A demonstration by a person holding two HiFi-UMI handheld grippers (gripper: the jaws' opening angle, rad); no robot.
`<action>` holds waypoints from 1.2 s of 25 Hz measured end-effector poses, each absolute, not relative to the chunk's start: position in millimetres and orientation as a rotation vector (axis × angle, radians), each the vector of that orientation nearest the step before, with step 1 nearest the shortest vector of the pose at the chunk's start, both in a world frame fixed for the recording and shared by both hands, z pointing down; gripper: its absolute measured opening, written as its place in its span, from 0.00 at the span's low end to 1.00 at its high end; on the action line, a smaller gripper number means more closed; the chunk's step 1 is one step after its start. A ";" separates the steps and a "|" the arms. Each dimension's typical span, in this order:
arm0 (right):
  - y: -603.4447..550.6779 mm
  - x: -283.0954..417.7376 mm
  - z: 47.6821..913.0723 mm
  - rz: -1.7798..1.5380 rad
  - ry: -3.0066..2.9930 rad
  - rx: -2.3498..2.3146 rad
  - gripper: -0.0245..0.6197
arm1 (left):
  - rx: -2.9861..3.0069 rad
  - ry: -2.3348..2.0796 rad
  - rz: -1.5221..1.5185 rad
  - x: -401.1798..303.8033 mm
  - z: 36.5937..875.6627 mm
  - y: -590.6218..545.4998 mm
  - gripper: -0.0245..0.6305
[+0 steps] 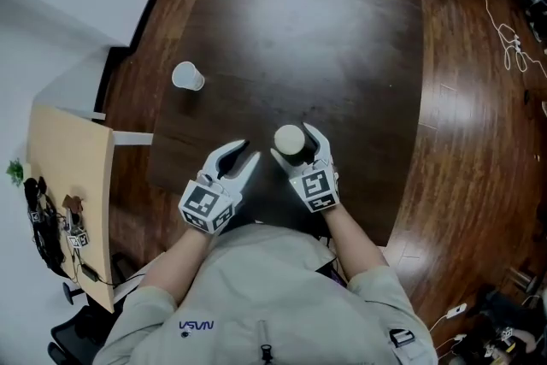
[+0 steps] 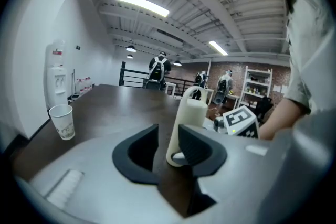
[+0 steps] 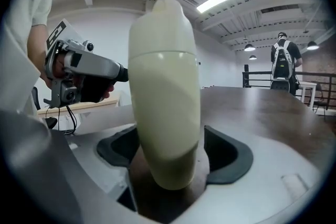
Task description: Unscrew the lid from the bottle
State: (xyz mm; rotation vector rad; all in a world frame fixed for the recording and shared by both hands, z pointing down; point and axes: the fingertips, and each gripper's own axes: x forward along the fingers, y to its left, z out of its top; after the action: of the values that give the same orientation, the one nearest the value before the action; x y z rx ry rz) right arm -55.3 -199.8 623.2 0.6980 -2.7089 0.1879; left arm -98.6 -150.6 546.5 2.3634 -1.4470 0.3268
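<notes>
A cream bottle [image 1: 291, 141] stands upright on the dark table [image 1: 325, 30], its lid [image 3: 163, 23] on top with a loop handle [image 2: 197, 93]. My right gripper [image 1: 297, 146] has its jaws wide around the bottle [image 3: 165, 102]. A thin gap shows beside the right pad [image 3: 226, 152], so the right gripper [image 3: 170, 150] is open. My left gripper [image 1: 248, 154] sits just left of the bottle, its jaws a little apart. The left gripper [image 2: 168, 139] has nothing between its jaws, and the bottle [image 2: 191, 113] stands just beyond its tips.
A paper cup [image 1: 187, 76] stands on the table to the far left, also seen as the cup [image 2: 62, 121]. A light wooden desk [image 1: 68, 184] lies left of the table. Several people with backpacks stand by a railing [image 2: 157, 68] in the distance.
</notes>
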 end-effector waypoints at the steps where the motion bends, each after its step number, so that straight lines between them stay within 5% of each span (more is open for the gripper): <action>1: -202.4 -58.5 624.3 0.183 -2.706 0.707 0.62 | 2.363 -1.431 0.323 -101.3 546.9 -151.9 0.19; 10: -213.3 -77.2 623.9 0.093 -2.681 0.758 0.62 | 2.376 -1.355 0.282 -130.2 537.7 -149.0 0.20; 13: -214.7 -79.7 623.5 0.097 -2.668 0.779 0.50 | 2.391 -1.334 0.273 -136.0 536.5 -148.5 0.20; 30: -125.9 -108.8 524.6 0.655 -2.791 0.353 0.50 | 2.626 -0.847 -0.121 -134.6 446.4 -139.8 0.20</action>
State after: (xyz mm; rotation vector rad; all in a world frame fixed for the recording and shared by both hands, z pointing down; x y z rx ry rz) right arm -108.8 -125.9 524.6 0.3531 -2.7910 0.6547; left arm -134.6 -139.8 446.4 2.6256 -0.8470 -0.1213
